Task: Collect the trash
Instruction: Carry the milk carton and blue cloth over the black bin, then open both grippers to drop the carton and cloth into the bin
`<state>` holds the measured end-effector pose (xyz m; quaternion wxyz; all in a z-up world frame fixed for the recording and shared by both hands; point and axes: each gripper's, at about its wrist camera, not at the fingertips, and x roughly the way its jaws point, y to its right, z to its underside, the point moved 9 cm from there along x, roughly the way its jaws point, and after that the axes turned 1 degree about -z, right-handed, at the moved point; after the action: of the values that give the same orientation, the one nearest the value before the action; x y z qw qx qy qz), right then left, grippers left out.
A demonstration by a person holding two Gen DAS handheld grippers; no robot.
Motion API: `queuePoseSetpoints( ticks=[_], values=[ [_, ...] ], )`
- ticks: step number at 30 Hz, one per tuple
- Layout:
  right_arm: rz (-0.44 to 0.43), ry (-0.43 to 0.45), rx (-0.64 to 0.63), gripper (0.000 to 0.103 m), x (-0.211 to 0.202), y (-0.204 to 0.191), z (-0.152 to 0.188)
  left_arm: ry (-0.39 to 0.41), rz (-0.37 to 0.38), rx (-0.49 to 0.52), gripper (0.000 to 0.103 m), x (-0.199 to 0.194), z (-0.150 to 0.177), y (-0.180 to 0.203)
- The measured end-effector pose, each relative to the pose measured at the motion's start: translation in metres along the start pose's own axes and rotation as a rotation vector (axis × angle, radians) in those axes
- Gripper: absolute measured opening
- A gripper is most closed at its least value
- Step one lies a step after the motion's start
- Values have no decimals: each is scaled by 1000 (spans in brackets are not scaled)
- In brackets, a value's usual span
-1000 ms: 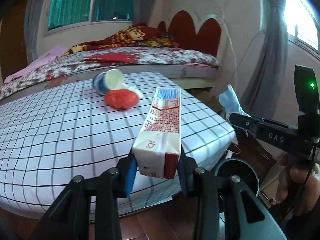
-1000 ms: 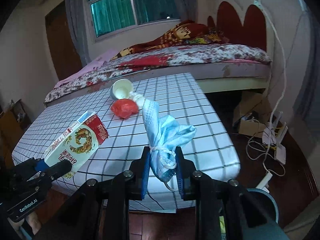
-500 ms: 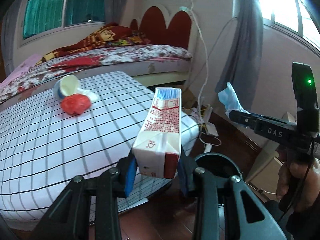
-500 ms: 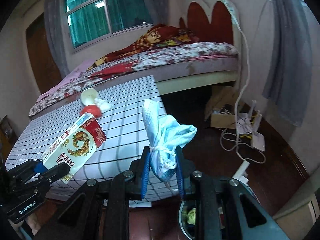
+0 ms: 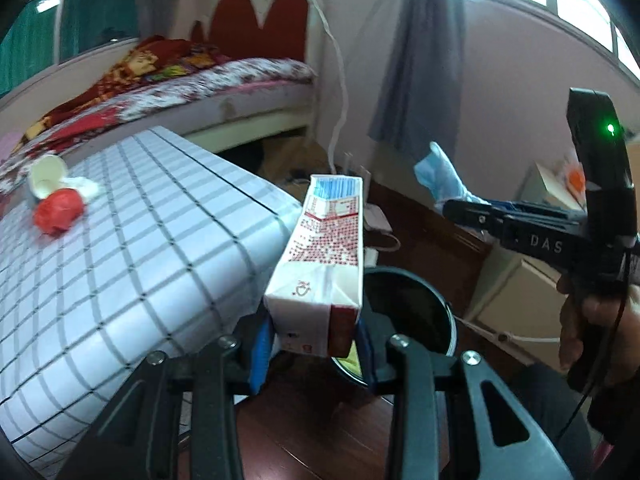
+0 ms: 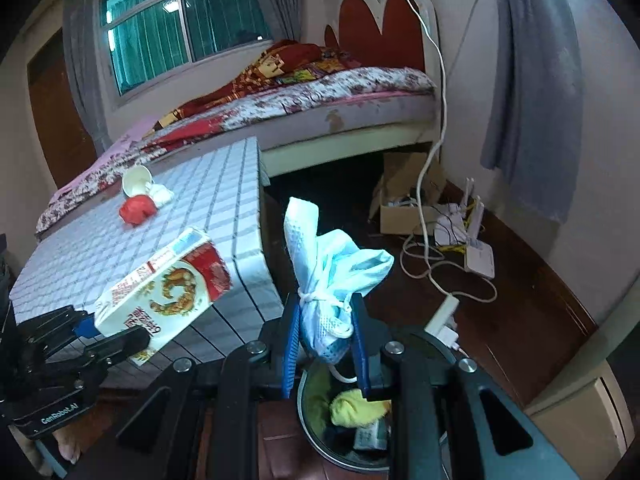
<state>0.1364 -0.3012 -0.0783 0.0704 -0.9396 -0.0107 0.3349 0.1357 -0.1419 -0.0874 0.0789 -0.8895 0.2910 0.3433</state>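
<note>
Cardboard food carton (image 5: 320,264) and knotted blue face mask (image 6: 332,276) are being held out near the black trash bin (image 6: 360,452).
The carton is being clamped by the left tool (image 5: 310,344) beside the bin's rim, the mask by the narrow right tool (image 6: 325,354) above it; released now, the carton is judged likely to be dropped onto the floor, while a red wad (image 5: 58,216) and cup (image 5: 46,176) are being left on the bench (image 5: 140,264).

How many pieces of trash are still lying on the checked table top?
3, clustered at its far end: a white paper cup on its side, a red crumpled ball in front of it, and a white wad beside them. Smaller scraps behind them may be hidden.
</note>
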Motion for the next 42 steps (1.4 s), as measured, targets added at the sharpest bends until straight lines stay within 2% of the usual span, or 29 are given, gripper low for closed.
queuePoseSetpoints(
  ticks=[7,14,20,23,25,26,27,28,30,34,42],
  values=[
    [7,-85,-9,25,23,34,37,-99,79,11,37,38,20,29],
    [15,-210,-12,25,54,62,78,-173,105,16,37,68,36,45],
    [0,-293,-37,25,77,73,104,-244,138,31,37,91,48,56],
    [-16,-331,-42,26,89,74,113,-274,182,30,39,103,51,65],
    [3,-385,-65,36,103,80,124,-303,188,-9,64,114,55,65],
    [61,-400,-75,67,111,89,130,-303,168,-25,88,116,56,61],
    [80,-410,-66,97,115,94,134,-286,140,-40,102,116,55,56],
    [88,-451,-46,102,119,101,143,-276,106,-48,102,114,55,51],
    [137,-473,-36,102,119,109,146,-281,63,-63,102,112,58,42],
    [163,-432,-16,103,110,112,141,-270,-22,-60,102,108,64,26],
    [165,-337,-3,103,97,105,120,-216,-73,-67,102,87,56,12]
  ],
)
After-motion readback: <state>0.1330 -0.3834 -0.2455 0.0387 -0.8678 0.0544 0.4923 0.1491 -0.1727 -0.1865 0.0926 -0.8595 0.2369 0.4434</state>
